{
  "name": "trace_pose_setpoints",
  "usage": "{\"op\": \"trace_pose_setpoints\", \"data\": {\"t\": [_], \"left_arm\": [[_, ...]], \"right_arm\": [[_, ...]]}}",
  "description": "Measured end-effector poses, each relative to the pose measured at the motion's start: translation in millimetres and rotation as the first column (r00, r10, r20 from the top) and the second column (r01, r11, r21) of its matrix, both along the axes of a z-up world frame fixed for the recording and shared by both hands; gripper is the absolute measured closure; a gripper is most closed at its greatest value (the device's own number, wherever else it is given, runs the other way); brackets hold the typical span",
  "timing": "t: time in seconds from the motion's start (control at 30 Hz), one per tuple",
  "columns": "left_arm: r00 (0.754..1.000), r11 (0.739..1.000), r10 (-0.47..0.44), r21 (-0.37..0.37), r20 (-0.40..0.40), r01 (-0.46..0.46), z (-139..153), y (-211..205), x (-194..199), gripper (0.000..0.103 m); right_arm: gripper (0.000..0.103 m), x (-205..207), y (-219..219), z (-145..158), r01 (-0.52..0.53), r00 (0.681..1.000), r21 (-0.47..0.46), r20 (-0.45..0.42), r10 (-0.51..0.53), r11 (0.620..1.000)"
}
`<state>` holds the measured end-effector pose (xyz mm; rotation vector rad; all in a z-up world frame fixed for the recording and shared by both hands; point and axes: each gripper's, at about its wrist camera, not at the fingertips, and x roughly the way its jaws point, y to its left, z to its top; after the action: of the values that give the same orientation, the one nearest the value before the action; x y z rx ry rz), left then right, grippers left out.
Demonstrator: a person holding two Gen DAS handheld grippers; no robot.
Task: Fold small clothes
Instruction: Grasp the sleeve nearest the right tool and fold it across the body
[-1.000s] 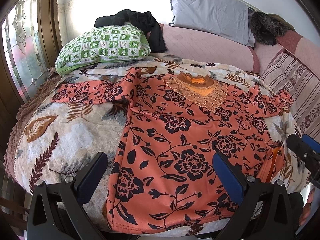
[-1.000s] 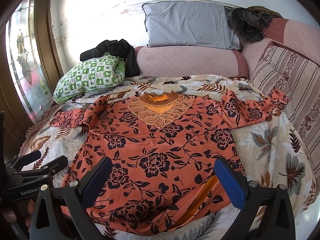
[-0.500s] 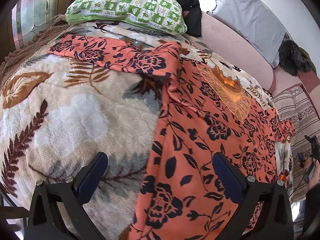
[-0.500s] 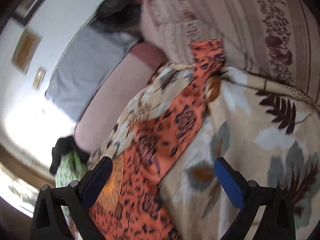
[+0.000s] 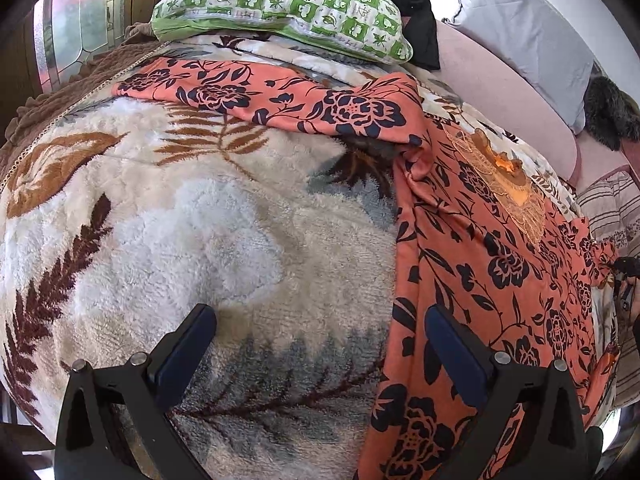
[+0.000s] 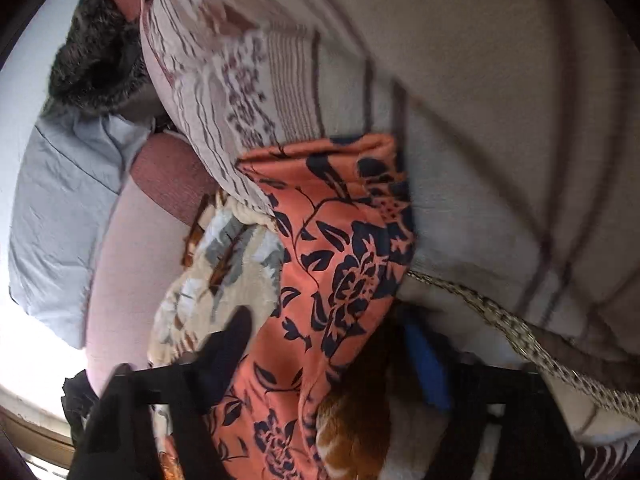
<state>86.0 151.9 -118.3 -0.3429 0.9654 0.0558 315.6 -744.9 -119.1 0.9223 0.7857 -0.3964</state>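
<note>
Fold small clothes | you are closing the right claw [image 6: 320, 360] around the orange floral top's right sleeve [image 6: 340, 248], beside the striped cushion [image 6: 280, 60], probably to fold it inward | you are holding the left claw [image 5: 320, 344] wide open, empty, above the blanket [image 5: 200, 220], beside the top [image 5: 480, 280] spread flat on the bed.
</note>
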Motion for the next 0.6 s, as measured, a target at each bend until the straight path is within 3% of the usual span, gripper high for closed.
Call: {"op": "trace_pose_setpoints", "data": {"t": [0.03, 0.13, 0.23, 0.3, 0.4, 0.43, 0.5, 0.53, 0.6], "left_arm": [[1.0, 1.0, 0.003, -0.008, 0.006, -0.003, 0.3, 1.3, -0.7, 0.0], [0.999, 0.999, 0.024, -0.048, 0.023, -0.023, 0.4, 6.6, -1.5, 0.0], [0.999, 0.997, 0.029, -0.079, 0.045, -0.025, 3.2, 9.2, -6.6, 0.0], [0.997, 0.995, 0.032, -0.098, 0.073, -0.025, 7.7, 11.2, -11.9, 0.0], [0.993, 0.989, 0.051, -0.143, 0.11, -0.035, 13.8, 17.4, -18.9, 0.0], [0.991, 0.986, 0.062, -0.16, 0.119, -0.042, 15.2, 20.0, -21.4, 0.0], [0.988, 0.981, 0.073, -0.186, 0.137, -0.047, 18.4, 23.9, -26.0, 0.0], [0.987, 0.98, 0.075, -0.193, 0.144, -0.046, 20.0, 25.5, -27.8, 0.0], [0.986, 0.977, 0.075, -0.207, 0.152, -0.043, 21.6, 27.7, -32.0, 0.0]], "right_arm": [[0.097, 4.0, 3.2, 3.4, -0.011, 1.0, -0.034, -0.021, 0.01, 0.999], [0.098, 15.4, 40.2, 45.3, -0.121, 0.991, -0.185, 0.041, 0.131, 0.975], [0.098, 16.5, 110.2, 107.9, -0.237, 0.945, -0.31, 0.148, 0.293, 0.921], [0.098, 7.4, 176.2, 150.4, -0.311, 0.878, -0.389, 0.23, 0.419, 0.867], [0.098, -17.1, 298.8, 187.6, -0.445, 0.752, -0.486, 0.254, 0.608, 0.753], [0.098, -26.7, 338.4, 188.3, -0.488, 0.714, -0.498, 0.246, 0.656, 0.717], [0.096, -44.0, 411.6, 170.4, -0.534, 0.673, -0.527, 0.208, 0.71, 0.661], [0.096, -50.4, 445.9, 150.9, -0.578, 0.652, -0.513, 0.178, 0.737, 0.635], [0.086, -48.9, 505.8, 97.8, -0.692, 0.598, -0.456, 0.072, 0.798, 0.56]]}}
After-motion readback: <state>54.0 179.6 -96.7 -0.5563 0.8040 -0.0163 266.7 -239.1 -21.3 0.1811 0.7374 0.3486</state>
